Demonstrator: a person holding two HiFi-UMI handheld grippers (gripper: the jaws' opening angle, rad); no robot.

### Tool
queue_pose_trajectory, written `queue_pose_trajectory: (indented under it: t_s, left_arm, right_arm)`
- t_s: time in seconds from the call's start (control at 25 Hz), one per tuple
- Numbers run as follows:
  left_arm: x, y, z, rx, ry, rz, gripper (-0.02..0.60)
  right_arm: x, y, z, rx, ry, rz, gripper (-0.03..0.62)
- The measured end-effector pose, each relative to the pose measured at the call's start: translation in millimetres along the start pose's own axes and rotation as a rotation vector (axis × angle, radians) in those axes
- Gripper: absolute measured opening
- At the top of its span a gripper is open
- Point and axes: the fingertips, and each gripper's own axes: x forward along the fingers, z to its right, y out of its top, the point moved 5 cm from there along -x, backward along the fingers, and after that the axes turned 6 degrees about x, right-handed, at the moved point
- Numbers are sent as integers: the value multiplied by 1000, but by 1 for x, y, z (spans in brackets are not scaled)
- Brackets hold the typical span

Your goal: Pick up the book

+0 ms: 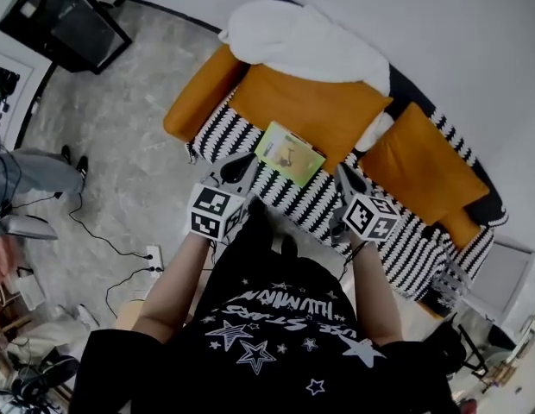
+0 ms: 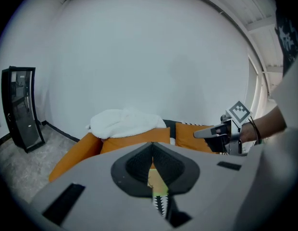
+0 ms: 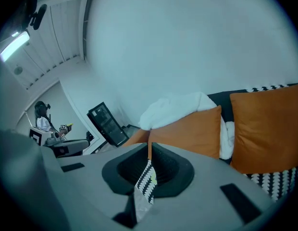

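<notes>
The book (image 1: 289,153), with a pale green cover, lies flat on the black-and-white patterned sofa seat (image 1: 293,198), in front of an orange cushion (image 1: 311,110). My left gripper (image 1: 247,161) hovers just left of the book's near corner, jaws together and empty. My right gripper (image 1: 343,173) hovers to the book's right, also shut with nothing held. In the left gripper view the shut jaws (image 2: 153,148) leave a sliver through which the book (image 2: 156,179) shows, and the right gripper (image 2: 214,131) appears at the right. The right gripper view has its jaws (image 3: 149,150) closed over the patterned seat (image 3: 145,186).
A white blanket (image 1: 302,37) lies over the sofa back. Another orange cushion (image 1: 418,162) sits at the right and an orange armrest (image 1: 198,93) at the left. A black cabinet (image 1: 65,20) stands on the grey floor, with cables (image 1: 103,240) and another person's leg (image 1: 30,172) at the left.
</notes>
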Motion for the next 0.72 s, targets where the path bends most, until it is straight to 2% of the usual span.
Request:
queue_pose_trajectory:
  t_s: [0.24, 0.56, 0.72]
  left_arm:
    - [22, -5, -19, -3, -52, -27, 8]
    - [47, -19, -29, 10, -140, -73, 8]
    - [64, -21, -30, 40, -177, -99, 8]
  right_arm:
    - [25, -5, 6, 38, -30, -12, 37]
    - [25, -28, 36, 132, -181, 10, 37]
    - [15, -39, 42, 150, -207, 15, 37]
